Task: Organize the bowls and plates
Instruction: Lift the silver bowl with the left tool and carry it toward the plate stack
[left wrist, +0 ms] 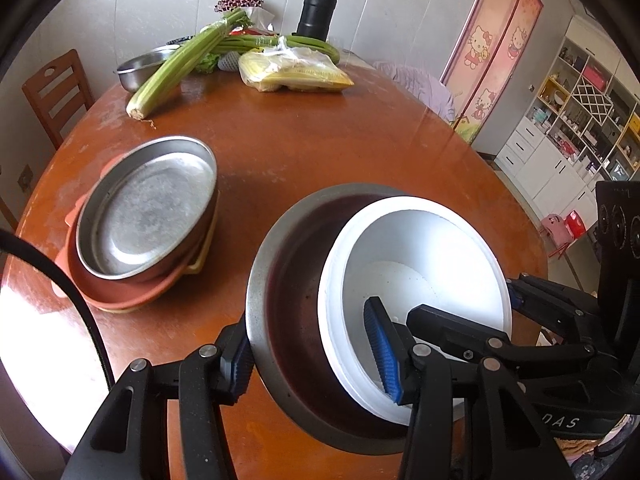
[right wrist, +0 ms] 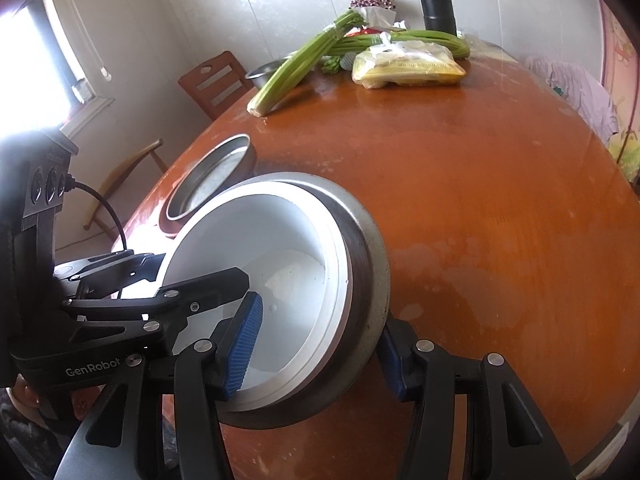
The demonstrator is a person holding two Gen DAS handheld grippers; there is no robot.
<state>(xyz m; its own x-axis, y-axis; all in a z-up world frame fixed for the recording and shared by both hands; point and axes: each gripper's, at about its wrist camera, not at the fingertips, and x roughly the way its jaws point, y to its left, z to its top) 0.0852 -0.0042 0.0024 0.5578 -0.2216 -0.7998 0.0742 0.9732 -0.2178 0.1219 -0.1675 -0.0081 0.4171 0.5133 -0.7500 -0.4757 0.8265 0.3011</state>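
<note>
A white bowl (left wrist: 420, 248) is nested inside a larger steel bowl (left wrist: 296, 280), and both grippers hold the pair by opposite rims over the near part of the brown table (left wrist: 320, 140). My left gripper (left wrist: 312, 360) is shut on the stacked walls, one blue pad outside the steel and the other inside the white bowl. My right gripper (right wrist: 316, 356) clamps the far side of the white bowl (right wrist: 260, 232) and steel bowl (right wrist: 360, 248) the same way. To the left, a steel plate (left wrist: 148, 208) rests on orange plates (left wrist: 120, 292).
At the table's far end lie celery (left wrist: 180, 64), a bag of yellow corn (left wrist: 292, 72), a small steel basin (left wrist: 140, 66) and a black flask (left wrist: 318, 10). A wooden chair (left wrist: 56, 88) stands at the left and shelving (left wrist: 580, 120) at the right.
</note>
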